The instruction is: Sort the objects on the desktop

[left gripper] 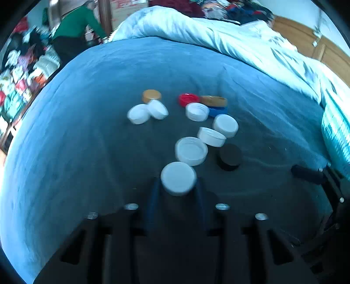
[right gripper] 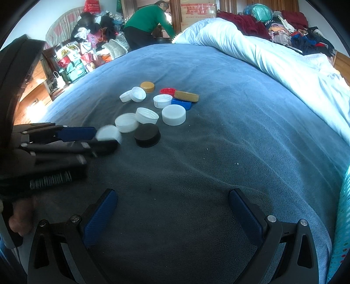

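Several bottle caps lie on a blue bedspread point(right gripper: 229, 131): white ones, a black cap point(right gripper: 147, 134), a red cap point(right gripper: 167, 90), a blue cap point(right gripper: 182, 103) and two gold caps point(right gripper: 147, 86). My left gripper point(left gripper: 178, 185) is shut on a white cap point(left gripper: 178, 177), held just above the cloth near the black cap point(left gripper: 230, 156). The right wrist view shows that same white cap point(right gripper: 108, 133) between the left gripper's blue pads point(right gripper: 76, 133). My right gripper point(right gripper: 172, 198) stands wide open over bare cloth, nothing between its fingers.
A white quilt point(right gripper: 273, 59) is bunched along the far right of the bed. A person in a green top point(right gripper: 148, 19) bends over beyond the bed. Bags and clothes are piled at the far left. A patterned teal cloth point(right gripper: 343, 218) lies at the right edge.
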